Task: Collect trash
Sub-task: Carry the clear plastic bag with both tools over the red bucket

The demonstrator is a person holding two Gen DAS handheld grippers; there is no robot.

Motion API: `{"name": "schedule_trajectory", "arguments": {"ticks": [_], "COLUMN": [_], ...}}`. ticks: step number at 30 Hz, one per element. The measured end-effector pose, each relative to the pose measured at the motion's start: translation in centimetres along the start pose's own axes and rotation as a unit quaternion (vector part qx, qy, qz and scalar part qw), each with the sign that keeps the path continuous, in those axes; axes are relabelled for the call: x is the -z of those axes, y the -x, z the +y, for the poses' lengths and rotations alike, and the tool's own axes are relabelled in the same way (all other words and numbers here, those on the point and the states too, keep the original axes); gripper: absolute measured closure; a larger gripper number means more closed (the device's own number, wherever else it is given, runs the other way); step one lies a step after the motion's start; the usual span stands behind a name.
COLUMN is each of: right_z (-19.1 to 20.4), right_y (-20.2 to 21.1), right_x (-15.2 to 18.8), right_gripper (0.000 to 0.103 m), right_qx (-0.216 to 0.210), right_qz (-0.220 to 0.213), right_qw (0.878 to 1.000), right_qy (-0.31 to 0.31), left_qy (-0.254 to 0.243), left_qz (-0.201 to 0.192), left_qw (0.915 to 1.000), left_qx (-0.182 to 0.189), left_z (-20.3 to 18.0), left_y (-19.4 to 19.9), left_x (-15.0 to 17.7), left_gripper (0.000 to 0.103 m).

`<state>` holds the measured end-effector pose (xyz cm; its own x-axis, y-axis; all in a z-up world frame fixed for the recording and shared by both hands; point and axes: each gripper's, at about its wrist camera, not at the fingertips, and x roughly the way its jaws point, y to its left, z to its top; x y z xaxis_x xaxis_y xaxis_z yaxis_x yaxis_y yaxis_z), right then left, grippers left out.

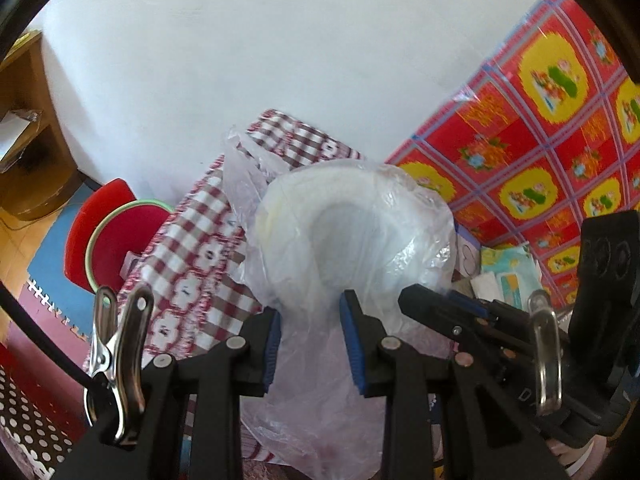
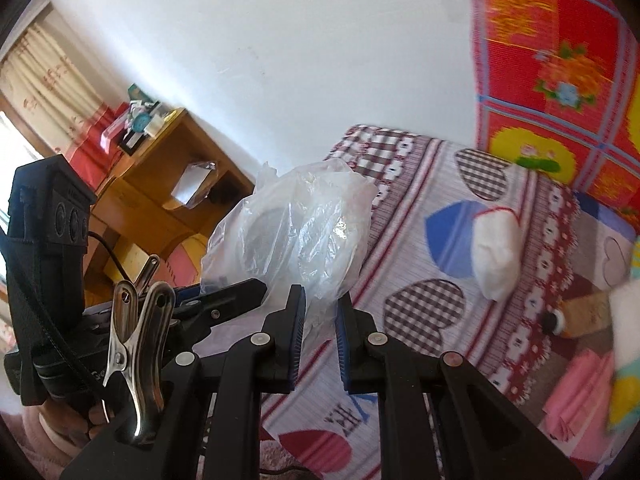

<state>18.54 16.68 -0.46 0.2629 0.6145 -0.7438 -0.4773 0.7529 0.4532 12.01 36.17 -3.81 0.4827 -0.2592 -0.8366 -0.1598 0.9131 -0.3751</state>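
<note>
covering bed (image 2: 460,184): checked heart-print sheet (image 2: 404,312)

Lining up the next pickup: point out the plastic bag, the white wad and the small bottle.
plastic bag (image 2: 296,220): right wrist view, crinkled middle.
white wad (image 2: 498,256): right wrist view, centre.
small bottle (image 2: 580,314): right wrist view, tan body.

One clear plastic bag (image 1: 352,240), white bowl (image 1: 320,208) inside. Two grippers: left (image 1: 310,344), right (image 2: 320,340). Two metal clips: (image 1: 116,364), (image 2: 136,360). One white bundle (image 2: 498,256). One bottle (image 2: 576,316). One red stool (image 1: 120,240).
</note>
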Motion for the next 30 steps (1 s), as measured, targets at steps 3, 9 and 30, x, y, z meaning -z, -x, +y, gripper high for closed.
{"name": "schedule_trajectory", "arguments": {"ticks": [3, 9, 30], "right_z": [1.1, 3.2, 8.9], "right_y": [-0.9, -2.6, -9.7], "right_x": [-0.5, -1.4, -4.8], "right_gripper": [0.087, 0.087, 0.087], "right_qx": [-0.003, -0.005, -0.014], "right_qz": [0.005, 0.017, 0.055], "right_qw": [1.000, 1.000, 0.997], "right_qy": [0.007, 0.025, 0.060], "left_qy": [0.010, 0.023, 0.077], "left_qz": [-0.003, -0.008, -0.013], "left_qw": [0.9999, 0.9997, 0.9967], "left_qx": [-0.003, -0.007, -0.022], "left_z": [1.3, 3.7, 12.6], "left_y": [0.3, 0.6, 0.6], "left_x": [-0.3, -0.9, -3.2], "left_gripper": [0.073, 0.073, 0.073]}}
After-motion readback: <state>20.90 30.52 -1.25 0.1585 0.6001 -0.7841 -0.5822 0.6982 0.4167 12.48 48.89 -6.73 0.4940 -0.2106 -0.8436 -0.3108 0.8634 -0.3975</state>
